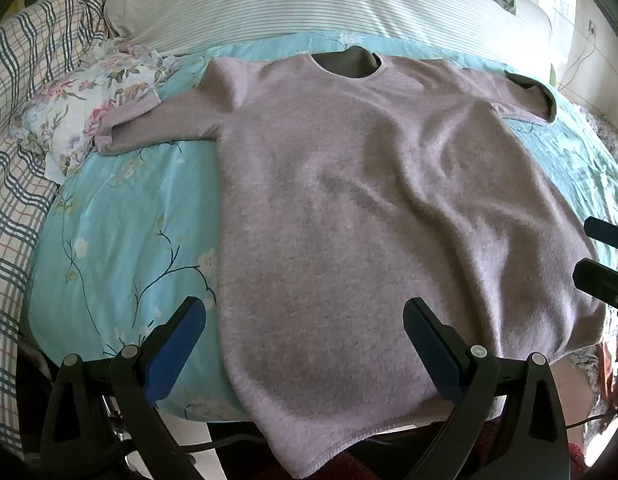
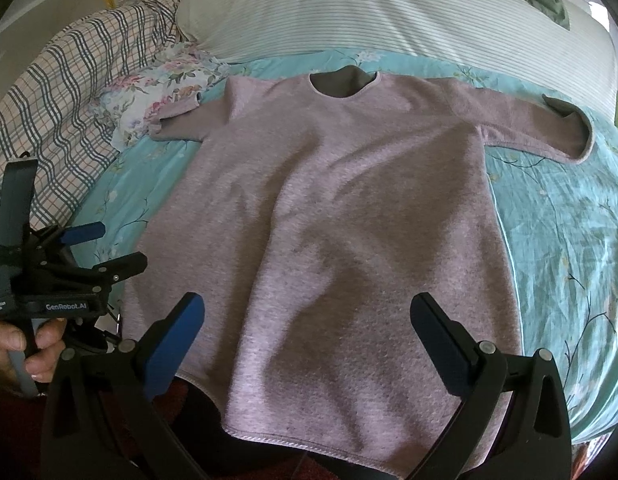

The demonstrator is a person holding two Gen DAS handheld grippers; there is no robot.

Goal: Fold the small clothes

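Showing a pale mauve, long-sleeved fleece top (image 1: 349, 208) spread front-up on a turquoise floral quilt (image 1: 121, 232), neckline away from the fingers and hem hanging over the near edge of the bed. The left gripper (image 1: 305, 344) hovers with its blue-padded fingers (image 1: 177, 352) spread wide and empty; the top's left side edge runs between them, one finger over the quilt, the other over the fabric. The right gripper (image 2: 307, 344) is likewise wide apart and empty, both fingers above the lower body of the garment, the hem (image 2: 269, 438) just below them. The far sleeve cuff (image 2: 569, 132) curls open; the other sleeve (image 2: 177, 120) partly rests on a floral cloth (image 2: 149, 96). The fold appears not yet begun. Advice: pinch only the garment's two layers at the hem corners, not the quilt, and lift both corners evenly so the body folds without dragging creases.
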